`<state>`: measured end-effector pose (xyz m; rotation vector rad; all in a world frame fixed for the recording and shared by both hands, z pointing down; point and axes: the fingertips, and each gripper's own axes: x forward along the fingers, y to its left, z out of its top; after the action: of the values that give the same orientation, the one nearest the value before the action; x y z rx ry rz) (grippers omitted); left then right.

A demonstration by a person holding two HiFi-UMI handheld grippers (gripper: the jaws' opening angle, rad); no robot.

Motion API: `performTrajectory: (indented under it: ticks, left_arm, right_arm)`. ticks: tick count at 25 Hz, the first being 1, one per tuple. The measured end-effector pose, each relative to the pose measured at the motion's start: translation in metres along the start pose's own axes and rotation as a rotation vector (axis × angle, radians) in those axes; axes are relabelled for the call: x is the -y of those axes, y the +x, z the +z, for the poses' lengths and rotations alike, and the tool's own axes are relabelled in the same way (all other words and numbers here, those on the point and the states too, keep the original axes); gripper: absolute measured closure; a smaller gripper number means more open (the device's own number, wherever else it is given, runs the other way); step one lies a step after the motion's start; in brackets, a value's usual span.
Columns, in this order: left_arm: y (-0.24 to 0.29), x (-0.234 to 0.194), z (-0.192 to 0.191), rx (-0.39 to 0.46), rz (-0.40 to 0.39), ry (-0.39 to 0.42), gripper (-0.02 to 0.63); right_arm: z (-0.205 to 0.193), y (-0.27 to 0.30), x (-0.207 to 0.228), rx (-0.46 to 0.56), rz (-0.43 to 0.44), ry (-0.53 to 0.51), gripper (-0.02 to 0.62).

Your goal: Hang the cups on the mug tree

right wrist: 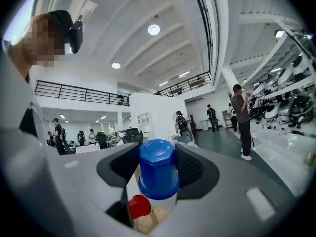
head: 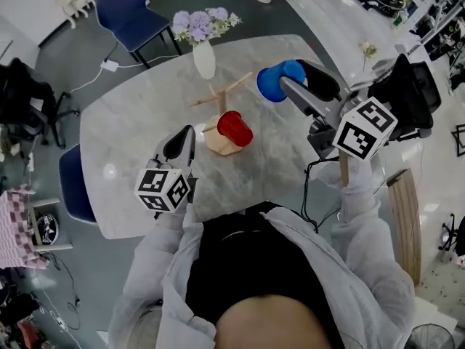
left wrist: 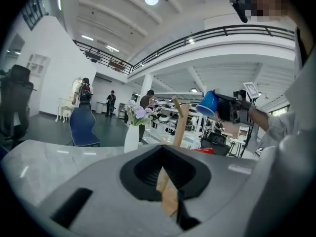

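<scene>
Carrying the blue cup [head: 275, 83] is the right gripper [head: 290, 78], its fingers closed on the cup's sides. It holds the cup clear of the bench [head: 131, 122], to the right of the mug tree [head: 218, 97]. The cup lies on its side with its mouth turned towards the tree. That seems a sensible hold, since a peg has to enter the handle from the side, though I cannot make out the handle in any view.

A red cup [head: 235, 128] appears to hang already on a low peg at the tree's near right, over the wooden base, so that side is taken. The upper pegs stand bare, and the one reaching up and right towards the blue cup looks like the natural target.

The left gripper [head: 185, 138] holds nothing. Its fingers are drawn almost together, with only a slit between them, and it hovers just left of the tree's base — near enough, I think, to steady the tree if the hanging knocks it.

A vase [head: 205, 60] of flowers stands just behind the tree — a wide swing could catch it.
</scene>
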<state>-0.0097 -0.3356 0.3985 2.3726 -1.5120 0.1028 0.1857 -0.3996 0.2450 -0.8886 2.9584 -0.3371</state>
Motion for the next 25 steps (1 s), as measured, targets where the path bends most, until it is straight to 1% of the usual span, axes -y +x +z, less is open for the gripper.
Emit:
performTrajectory:
  ticks: [3,5,9,12,16,19,25]
  left_arm:
    - [0.007,-0.002,0.005,0.012,0.053,0.003,0.607]
    - [0.005,-0.006,0.005,0.017,0.099,-0.005,0.607]
    - [0.001,-0.009,-0.01,0.009,0.196,-0.036,0.607]
    - [-0.004,-0.008,-0.024,-0.005,0.252,-0.063,0.607]
    - [-0.021,-0.016,-0.036,-0.014,0.312,-0.095,0.607]
    - [-0.025,-0.009,-0.045,-0.018,0.334,-0.105,0.607]
    - [-0.041,-0.001,-0.062,-0.038,0.374,-0.119,0.607]
  right_arm:
    - [0.006,0.02,0.014,0.001,0.083,0.042,0.354]
    - [0.003,0.037,0.015,-0.002,0.156,0.097,0.354]
    - [-0.018,0.062,0.018,-0.033,0.291,0.215,0.354]
    - [-0.032,0.071,0.017,-0.056,0.358,0.27,0.354]
    - [-0.047,0.088,0.003,-0.093,0.412,0.293,0.353]
    - [-0.058,0.087,0.001,-0.099,0.446,0.321,0.353]
    - [-0.072,0.086,0.007,-0.09,0.424,0.369,0.353]
